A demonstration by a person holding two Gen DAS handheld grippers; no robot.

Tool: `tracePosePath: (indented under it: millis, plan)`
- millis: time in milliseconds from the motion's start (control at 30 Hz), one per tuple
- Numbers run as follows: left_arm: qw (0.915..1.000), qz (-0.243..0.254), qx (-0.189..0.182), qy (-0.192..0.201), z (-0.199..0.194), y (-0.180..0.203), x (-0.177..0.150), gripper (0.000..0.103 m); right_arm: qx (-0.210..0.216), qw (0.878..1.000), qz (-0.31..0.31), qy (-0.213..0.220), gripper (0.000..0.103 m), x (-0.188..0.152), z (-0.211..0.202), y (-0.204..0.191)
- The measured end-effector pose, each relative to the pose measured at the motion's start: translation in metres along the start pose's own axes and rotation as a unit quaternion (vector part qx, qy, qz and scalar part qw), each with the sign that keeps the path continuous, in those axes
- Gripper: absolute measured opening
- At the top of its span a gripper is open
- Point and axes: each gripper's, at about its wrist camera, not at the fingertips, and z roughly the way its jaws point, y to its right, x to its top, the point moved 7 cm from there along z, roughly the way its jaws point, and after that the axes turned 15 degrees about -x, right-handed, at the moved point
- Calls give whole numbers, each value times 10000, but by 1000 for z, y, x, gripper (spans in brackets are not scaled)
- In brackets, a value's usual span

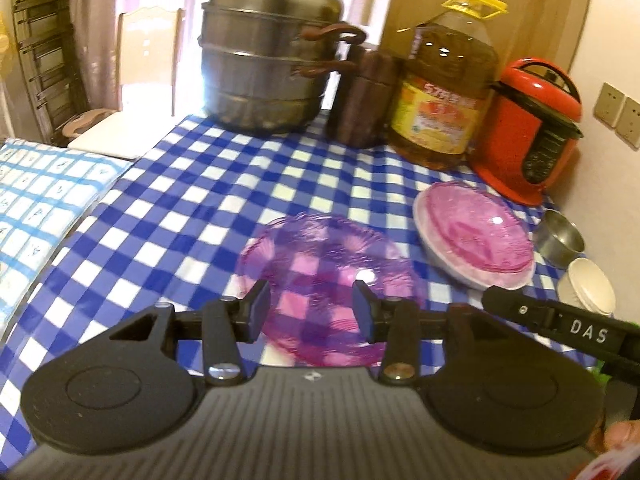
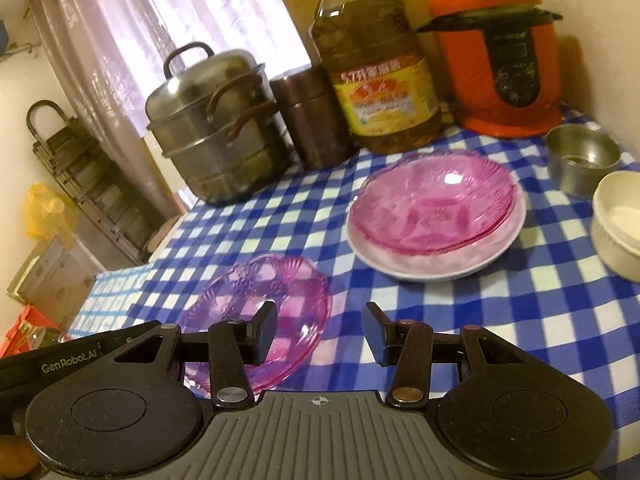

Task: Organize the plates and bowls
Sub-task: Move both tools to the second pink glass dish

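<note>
A clear pink glass plate [image 1: 332,280] lies alone on the blue checked tablecloth; it also shows in the right wrist view [image 2: 256,300]. My left gripper [image 1: 312,304] is open and empty, just above its near part. A second pink glass plate [image 1: 478,236] rests on a white plate [image 1: 440,258] to the right, also seen as the pink plate [image 2: 430,204] on the white plate [image 2: 436,264]. My right gripper [image 2: 320,328] is open and empty, right of the lone plate. A white bowl [image 2: 618,224] and a small steel bowl [image 2: 582,158] sit at the right.
A steel steamer pot [image 1: 272,68], a brown canister [image 1: 366,96], an oil bottle [image 1: 448,80] and a red pressure cooker [image 1: 532,128] line the table's back. The wall is close on the right. A light-blue checked cloth [image 1: 44,208] lies at the left.
</note>
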Motion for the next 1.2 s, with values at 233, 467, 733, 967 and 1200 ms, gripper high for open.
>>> tracePosePath:
  millis: [233, 467, 733, 967, 1200]
  plan:
    - [9998, -146, 125, -81, 9, -30, -6, 41, 9, 9997, -57, -226, 48, -7, 21, -8]
    - [9993, -292, 146, -191, 31, -50, -14, 41, -102, 9990, -134, -410, 48, -11, 45, -12]
    - [9990, -289, 171, -295, 51, -61, -22, 39, -122, 9982, -199, -546, 47, -11, 70, -21]
    - [9988, -331, 184, -321, 57, -66, -23, 32, -197, 9969, -171, -742, 47, -16, 86, -22]
    - [9987, -339, 207, -319, 59, -69, -23, 24, -158, 9964, -141, -821, 46, -18, 90, -22]
